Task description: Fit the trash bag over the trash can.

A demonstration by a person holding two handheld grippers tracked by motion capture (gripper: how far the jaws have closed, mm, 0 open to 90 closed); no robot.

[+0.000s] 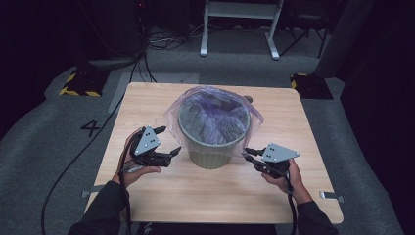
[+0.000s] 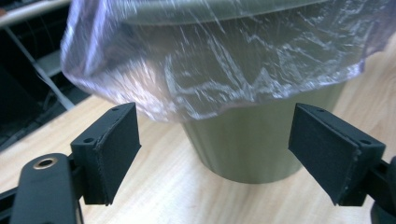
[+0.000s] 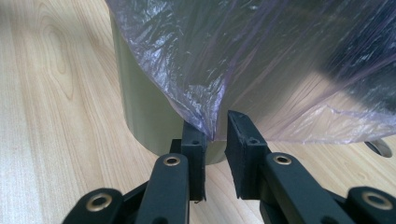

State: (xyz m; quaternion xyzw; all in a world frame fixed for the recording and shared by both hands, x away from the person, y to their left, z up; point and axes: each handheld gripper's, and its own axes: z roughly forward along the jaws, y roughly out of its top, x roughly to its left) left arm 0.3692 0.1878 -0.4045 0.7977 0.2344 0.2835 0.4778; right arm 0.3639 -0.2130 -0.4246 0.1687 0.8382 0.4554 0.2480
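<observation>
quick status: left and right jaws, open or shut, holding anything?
Left gripper: open wide, holding nothing, facing the bin below the bag's edge.
Right gripper: jaws narrowly apart, bag edge at the gap, not clamped.

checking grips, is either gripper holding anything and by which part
Left gripper: open, nothing held. Right gripper: bag edge between jaws with a small gap; grip cannot be told.

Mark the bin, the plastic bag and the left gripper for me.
bin (image 1: pixel 210 157): high view, bare green side wall.
plastic bag (image 2: pixel 210 60): left gripper view, overhanging skirt.
left gripper (image 1: pixel 168 141): high view, midway between its open jaws.
</observation>
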